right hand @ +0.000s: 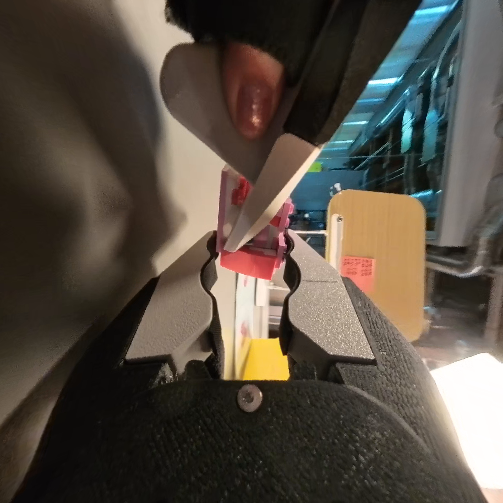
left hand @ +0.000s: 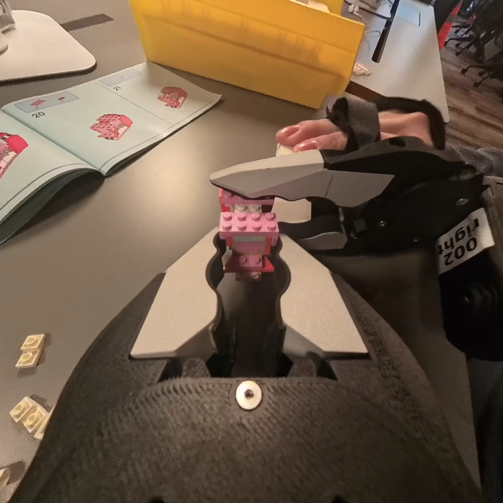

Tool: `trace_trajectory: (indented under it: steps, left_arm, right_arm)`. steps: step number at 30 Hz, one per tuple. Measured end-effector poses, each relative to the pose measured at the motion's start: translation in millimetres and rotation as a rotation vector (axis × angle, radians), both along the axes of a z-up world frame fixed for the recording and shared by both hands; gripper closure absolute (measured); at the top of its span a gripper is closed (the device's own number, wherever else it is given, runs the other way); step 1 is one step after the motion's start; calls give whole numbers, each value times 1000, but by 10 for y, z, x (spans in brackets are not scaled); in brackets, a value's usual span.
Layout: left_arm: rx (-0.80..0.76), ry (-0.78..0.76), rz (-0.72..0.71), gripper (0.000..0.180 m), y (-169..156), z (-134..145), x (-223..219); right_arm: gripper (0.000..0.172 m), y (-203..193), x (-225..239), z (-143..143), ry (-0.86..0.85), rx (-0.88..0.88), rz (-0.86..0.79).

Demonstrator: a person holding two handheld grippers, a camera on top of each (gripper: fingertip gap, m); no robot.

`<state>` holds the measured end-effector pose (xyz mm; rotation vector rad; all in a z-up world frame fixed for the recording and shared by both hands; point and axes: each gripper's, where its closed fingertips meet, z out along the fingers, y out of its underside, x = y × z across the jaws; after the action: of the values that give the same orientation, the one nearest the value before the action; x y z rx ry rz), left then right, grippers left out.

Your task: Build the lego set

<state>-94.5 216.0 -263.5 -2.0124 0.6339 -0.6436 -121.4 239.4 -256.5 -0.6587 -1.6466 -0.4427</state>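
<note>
1. The bench (left hand: 114, 223) is a dark grey-brown matt surface. On it lie an open instruction booklet (left hand: 81, 136) with pale green pages, a yellow box (left hand: 245, 49) behind it, and a white rounded stand base (left hand: 40, 46) at the far left corner.
2. Small cream flat bricks (left hand: 31, 351) lie loose at the left edge of the bench.
3. Beyond the bench stand white desks and dark office chairs on a wood floor; the right wrist view shows a tan board (right hand: 378, 261) with a red sticker.
4. The left gripper (left hand: 249, 253) has its jaws closed on the lower part of a pink and red brick model (left hand: 249, 231), held above the bench.
5. The right gripper (right hand: 251, 253) has its jaws clamped on the same brick model (right hand: 247, 261), both pads pressing its sides.
6. A hand (left hand: 313, 133) rests on top of the right gripper.
7. The model's far side is hidden behind the right gripper's finger. The left side of the right wrist view is a blurred grey mass I cannot make out.
</note>
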Motion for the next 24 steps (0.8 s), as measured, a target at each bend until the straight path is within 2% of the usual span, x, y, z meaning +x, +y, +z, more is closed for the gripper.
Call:
trace_trajectory:
  steps: [7,12,15,17,19,24]
  left_arm:
    - [7,-13,3,149,12,15,-9]
    - [18,-21,-2,149,16,35,-35]
    - [5,-81,-31,149,-3,81,-32]
    - [3,-169,-110,149,-71,170,25]
    - [-14,-264,-205,149,-164,258,79]
    - [-108,-473,-444,149,-425,425,118]
  right_arm:
    - [121,6,-7,19,51,-46,2]
    - [91,7,16,116,133,-133,25]
    - [67,3,47,246,226,-184,58]
    - [61,-44,51,281,251,-210,104]
    - [61,-208,37,255,242,-267,217]
    - [75,-557,94,409,309,-443,428]
